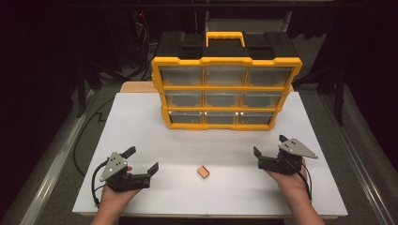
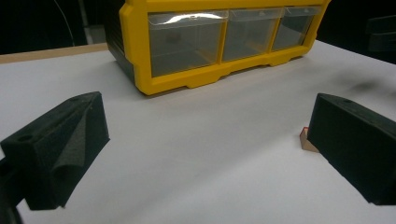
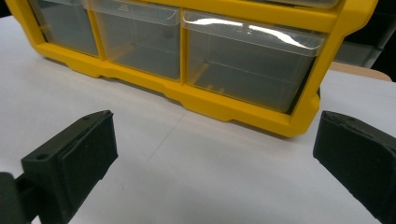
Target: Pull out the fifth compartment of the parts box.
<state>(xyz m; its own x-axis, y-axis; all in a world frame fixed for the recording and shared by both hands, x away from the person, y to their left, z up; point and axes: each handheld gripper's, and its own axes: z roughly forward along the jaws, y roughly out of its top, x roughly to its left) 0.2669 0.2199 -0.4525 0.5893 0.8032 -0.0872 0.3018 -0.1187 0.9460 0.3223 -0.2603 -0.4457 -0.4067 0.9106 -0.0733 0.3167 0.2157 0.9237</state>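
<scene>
Block [image 1: 203, 172]: small, tan with a red edge, lying flat on the white table [image 1: 141, 122], well in front of the yellow cabinet [image 1: 225, 93], between both grippers; long axis roughly crosswise. Left gripper view: block [image 2: 306, 139] half hidden behind one jaw, red corner up. Left gripper [image 1: 141, 161]: jaws wide apart, empty. Right gripper [image 1: 269, 146]: jaws wide apart, empty, facing the cabinet's bottom drawers [image 3: 252, 65].

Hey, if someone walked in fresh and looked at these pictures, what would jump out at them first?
The yellow and black drawer organizer stands upright at the far middle of the white table, its nine clear drawers shut. Nearer, a small tan block with a red edge lies alone between the left gripper and the right gripper, both open and resting near the front edge.
</scene>
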